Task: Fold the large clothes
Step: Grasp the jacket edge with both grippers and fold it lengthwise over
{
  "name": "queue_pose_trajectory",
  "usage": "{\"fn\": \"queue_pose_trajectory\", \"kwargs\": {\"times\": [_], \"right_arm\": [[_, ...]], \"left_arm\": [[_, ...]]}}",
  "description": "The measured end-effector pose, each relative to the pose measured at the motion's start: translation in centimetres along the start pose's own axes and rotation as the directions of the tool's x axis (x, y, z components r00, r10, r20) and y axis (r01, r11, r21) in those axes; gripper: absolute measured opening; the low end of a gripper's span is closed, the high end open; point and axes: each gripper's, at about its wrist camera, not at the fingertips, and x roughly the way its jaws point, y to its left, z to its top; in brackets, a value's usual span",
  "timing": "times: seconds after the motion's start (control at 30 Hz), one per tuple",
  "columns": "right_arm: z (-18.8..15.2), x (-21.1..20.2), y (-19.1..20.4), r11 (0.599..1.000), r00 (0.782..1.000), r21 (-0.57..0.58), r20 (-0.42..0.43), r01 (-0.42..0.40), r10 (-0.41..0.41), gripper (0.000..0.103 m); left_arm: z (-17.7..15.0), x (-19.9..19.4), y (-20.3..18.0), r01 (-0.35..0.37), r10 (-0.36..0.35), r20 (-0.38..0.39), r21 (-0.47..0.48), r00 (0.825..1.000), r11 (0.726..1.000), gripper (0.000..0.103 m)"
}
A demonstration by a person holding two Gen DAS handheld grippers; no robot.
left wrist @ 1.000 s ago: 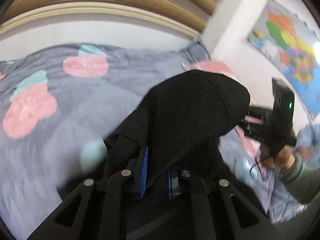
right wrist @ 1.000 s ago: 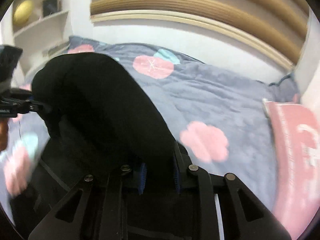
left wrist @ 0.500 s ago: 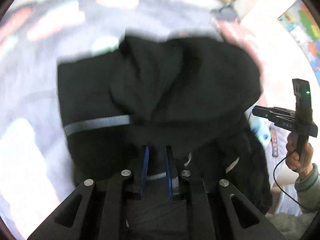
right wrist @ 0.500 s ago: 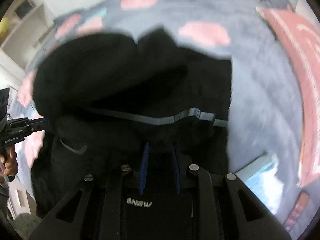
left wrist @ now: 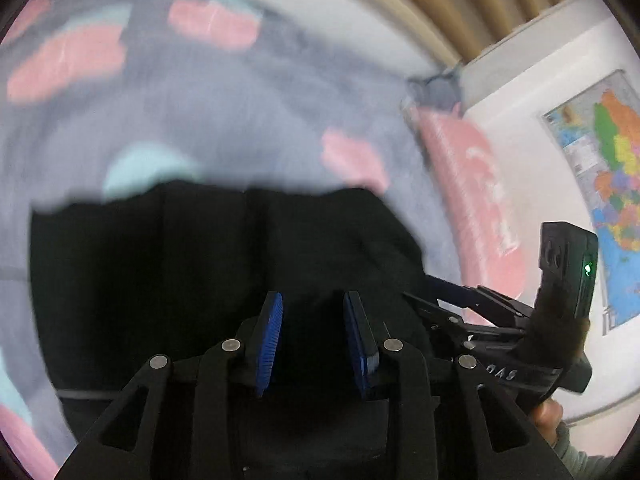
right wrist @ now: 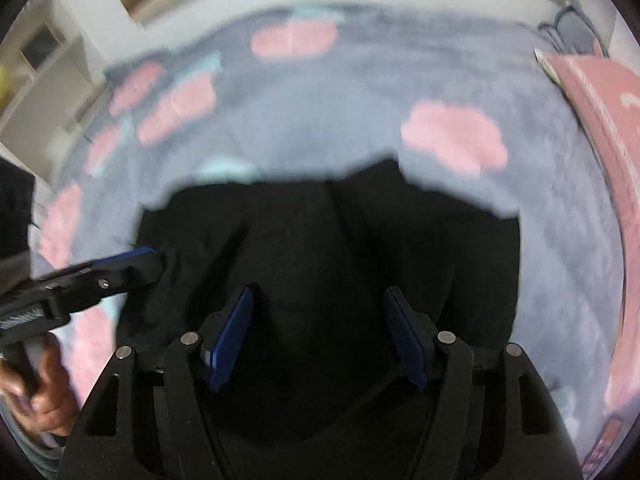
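Observation:
A large black garment point(left wrist: 200, 260) lies folded on the grey bed cover point(left wrist: 240, 120), blurred by motion. My left gripper point(left wrist: 314, 320) hangs just over its near part. Its blue pads stand apart and are opening, with only slack black cloth below the gap. My right gripper point(right wrist: 318, 320) is over the same garment point(right wrist: 360, 240), jaws wider and also opening, nothing pinched. Each gripper shows in the other's view: the right gripper point(left wrist: 432, 292) at the garment's right edge, the left gripper point(right wrist: 148, 264) at its left edge.
The bed cover point(right wrist: 360, 100) carries pink and mint flower prints. A pink pillow point(left wrist: 472, 200) lies along the right side by a white wall with a coloured map point(left wrist: 612, 168). A wooden headboard point(left wrist: 440, 0) is at the back, shelves point(right wrist: 40, 60) at the far left.
The black garment, held up and draped over both shut grippers, has been carried forward and down onto the bed. Both pairs of jaws have come apart and let it go.

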Motion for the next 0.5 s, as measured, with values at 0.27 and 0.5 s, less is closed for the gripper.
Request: {"fn": "queue_pose_trajectory", "kwargs": {"times": [0.27, 0.5], "right_arm": [[-6.7, 5.1, -1.6, 0.998, 0.999, 0.064, -0.039, -0.018, 0.021, 0.063], [-10.2, -2.0, -4.9, 0.984, 0.994, 0.145, -0.001, -0.107, 0.108, 0.065]], "left_arm": [[-4.0, 4.3, 2.1, -0.127, 0.122, -0.063, -0.087, 0.991, 0.988, 0.028], [-8.8, -3.9, 0.1, -0.105, 0.105, 0.011, -0.043, 0.994, 0.994, 0.029]]}}
